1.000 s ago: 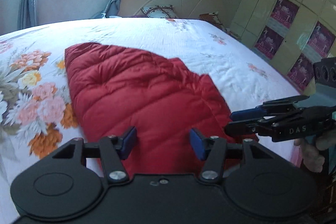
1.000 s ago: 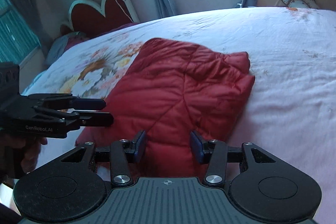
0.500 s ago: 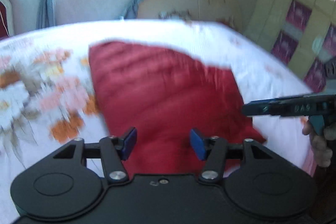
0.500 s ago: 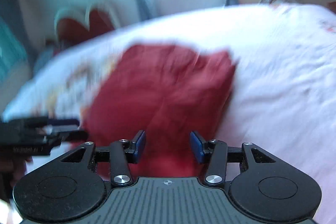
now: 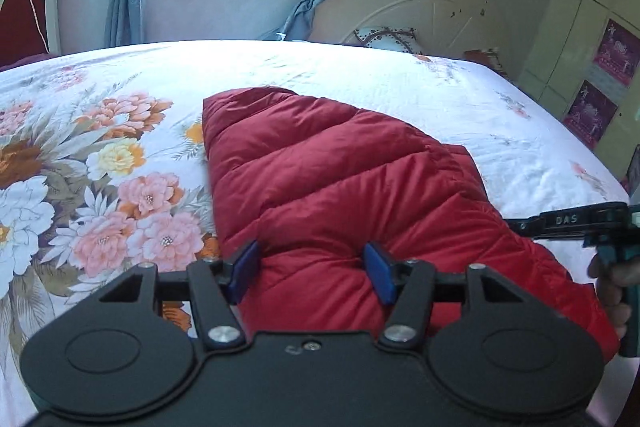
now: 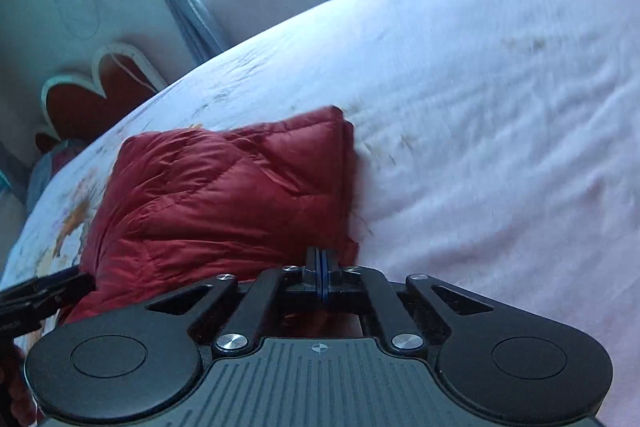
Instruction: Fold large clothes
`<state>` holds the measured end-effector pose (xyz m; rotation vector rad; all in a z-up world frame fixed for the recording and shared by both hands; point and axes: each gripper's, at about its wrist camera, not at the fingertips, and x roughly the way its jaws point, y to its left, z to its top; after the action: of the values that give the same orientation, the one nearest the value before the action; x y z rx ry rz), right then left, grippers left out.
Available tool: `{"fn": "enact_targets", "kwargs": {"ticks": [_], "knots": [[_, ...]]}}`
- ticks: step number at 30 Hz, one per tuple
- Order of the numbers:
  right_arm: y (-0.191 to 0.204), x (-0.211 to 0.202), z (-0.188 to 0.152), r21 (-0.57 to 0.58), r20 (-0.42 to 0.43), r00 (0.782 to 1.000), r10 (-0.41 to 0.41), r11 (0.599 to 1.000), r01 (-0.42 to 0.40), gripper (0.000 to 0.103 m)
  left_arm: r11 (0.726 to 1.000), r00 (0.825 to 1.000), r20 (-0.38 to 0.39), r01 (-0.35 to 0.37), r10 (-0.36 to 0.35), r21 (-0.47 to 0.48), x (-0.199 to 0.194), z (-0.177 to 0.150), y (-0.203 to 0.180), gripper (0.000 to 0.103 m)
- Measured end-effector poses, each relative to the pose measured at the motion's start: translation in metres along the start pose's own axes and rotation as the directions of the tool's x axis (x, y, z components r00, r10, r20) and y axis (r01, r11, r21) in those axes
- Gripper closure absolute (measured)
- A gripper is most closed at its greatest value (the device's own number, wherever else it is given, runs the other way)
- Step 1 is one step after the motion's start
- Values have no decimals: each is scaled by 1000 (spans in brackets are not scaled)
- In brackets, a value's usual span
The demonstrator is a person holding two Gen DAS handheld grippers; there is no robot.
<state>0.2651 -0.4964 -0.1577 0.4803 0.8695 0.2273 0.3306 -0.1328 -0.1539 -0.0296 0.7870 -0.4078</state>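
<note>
A red quilted down jacket (image 5: 340,195) lies partly folded on the bed; it also shows in the right wrist view (image 6: 224,195). My left gripper (image 5: 310,269) is open, its blue pads straddling the jacket's near edge without closing on it. My right gripper (image 6: 320,267) is shut, its pads pressed together at the jacket's near right corner; whether cloth is pinched between them is hidden. The right gripper also shows in the left wrist view (image 5: 516,225) at the jacket's right edge. The left gripper shows at the left edge of the right wrist view (image 6: 86,281).
The bed has a floral sheet (image 5: 100,187), pale on the right (image 6: 500,127). A cream headboard (image 5: 420,11) and pillow (image 5: 388,37) stand at the far end. A heart-shaped red chair back (image 6: 96,83) is at the left. A wardrobe (image 5: 592,47) stands at the right.
My right gripper has gone from open to shut and dropped low to the jacket's near right corner. My left gripper has moved closer to the jacket's near edge, still open.
</note>
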Motion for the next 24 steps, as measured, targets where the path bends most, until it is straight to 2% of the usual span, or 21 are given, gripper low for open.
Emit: {"fn": "enact_targets", "kwargs": {"ticks": [5, 8, 10, 12, 16, 20, 22, 23, 24], "knots": [[-7, -12, 2, -5, -7, 1000, 20, 1000, -20, 103, 999, 999, -20, -29, 30, 26, -4, 2, -6, 45], [-7, -35, 5, 5, 42, 998, 37, 999, -37, 103, 997, 998, -7, -67, 67, 46, -12, 6, -10, 39], [-5, -51, 5, 26, 81, 993, 83, 996, -85, 103, 995, 997, 24, -76, 74, 62, -18, 6, -13, 30], [0, -48, 0, 6, 67, 992, 104, 995, -104, 103, 994, 997, 22, -78, 76, 74, -17, 4, -17, 29], [1, -21, -13, -1, -17, 998, 54, 999, -54, 103, 995, 997, -4, -79, 80, 53, -11, -2, -18, 29], [1, -30, -13, 5, -9, 999, 42, 999, -42, 103, 995, 996, 0, -88, 88, 56, -13, -2, -16, 29], [-3, -41, -8, 41, 27, 998, 50, 998, -51, 103, 996, 997, 18, -76, 75, 51, -19, -2, -15, 27], [-7, -47, -7, 68, 40, 997, 60, 996, -62, 96, 996, 997, 29, -71, 70, 49, -23, -3, -15, 20], [-12, -52, -7, 96, 46, 997, 64, 993, -68, 80, 996, 997, 41, -71, 70, 44, -26, -4, -14, 15]]}}
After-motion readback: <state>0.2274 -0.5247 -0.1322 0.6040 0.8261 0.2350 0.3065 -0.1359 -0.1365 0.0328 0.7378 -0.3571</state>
